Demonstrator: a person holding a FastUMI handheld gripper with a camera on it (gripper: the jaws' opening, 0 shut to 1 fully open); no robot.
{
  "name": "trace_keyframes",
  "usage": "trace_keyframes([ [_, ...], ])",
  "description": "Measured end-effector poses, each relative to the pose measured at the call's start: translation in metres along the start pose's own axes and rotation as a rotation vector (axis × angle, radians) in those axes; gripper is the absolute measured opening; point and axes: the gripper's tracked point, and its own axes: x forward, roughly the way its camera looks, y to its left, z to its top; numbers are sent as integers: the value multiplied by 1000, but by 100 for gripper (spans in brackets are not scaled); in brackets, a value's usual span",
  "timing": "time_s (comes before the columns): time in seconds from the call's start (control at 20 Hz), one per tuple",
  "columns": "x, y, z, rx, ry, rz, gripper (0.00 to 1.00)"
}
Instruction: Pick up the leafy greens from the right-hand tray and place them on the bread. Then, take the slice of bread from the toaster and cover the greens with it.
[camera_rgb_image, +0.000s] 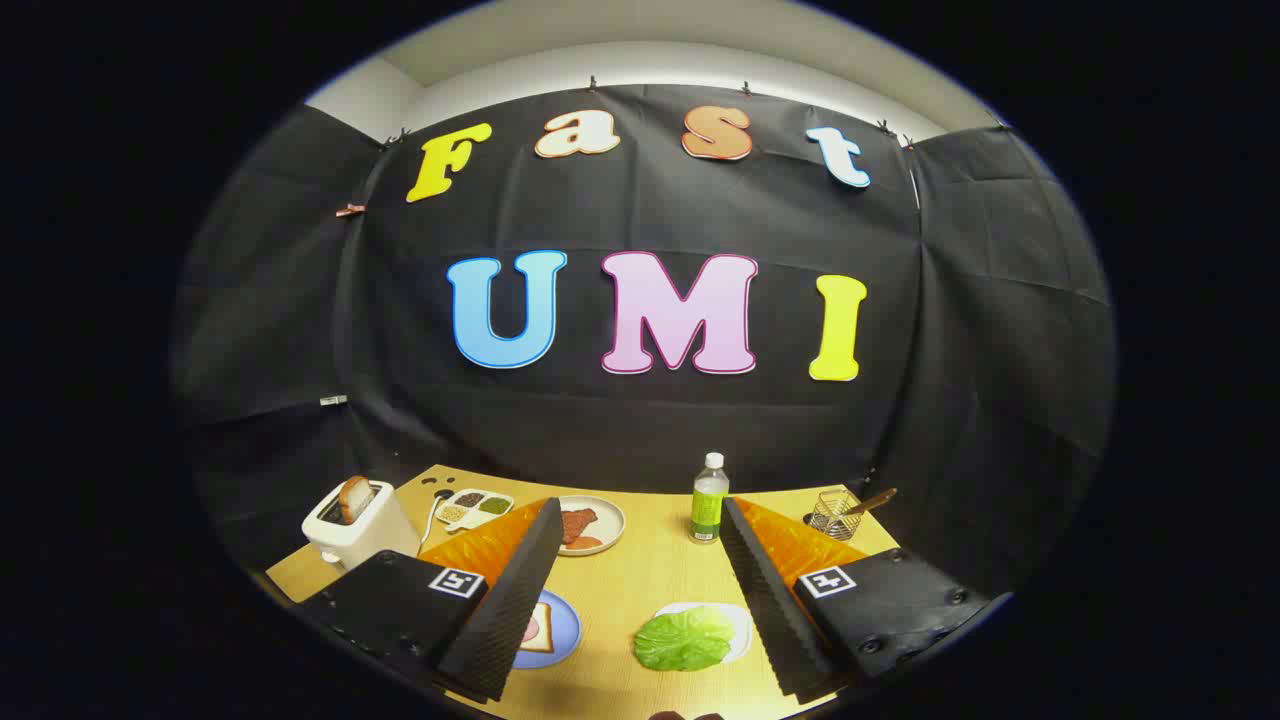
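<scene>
The hand-held gripper (640, 590) is held released above the near edge of the worktop (650, 570), its two fingers spread wide and nothing gripped between them. The lettuce leaf (683, 642) is seen lying flat on a white tray (735, 625), low between the fingers and somewhat nearer the right finger than the left. The leaf is spread broadly, with its longer axis running roughly left to right across the gap between the fingers; which end is the stem cannot be told. To its left, partly hidden behind the left finger, a blue plate (562, 632) is set, carrying the bread slice (537, 634) with what looks like a pink filling on it. Beyond the left finger, a white toaster (358, 525) is stood at the far left of the worktop, with a slice of toast (354, 498) held upright in its slot. The greens are judged not yet picked up. The coming move is judged to call for a descent forward and down, so that the leaf is straddled across its short dimension.
</scene>
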Motion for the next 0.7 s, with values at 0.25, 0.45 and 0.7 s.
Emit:
trace_keyframes([
  [0.25, 1, -16, -8, 5, 28, -86, 98],
  [0.45, 1, -20, -20, 8, 58, -102, 98],
  [0.7, 10, -22, -41, 25, 110, -63, 98],
])
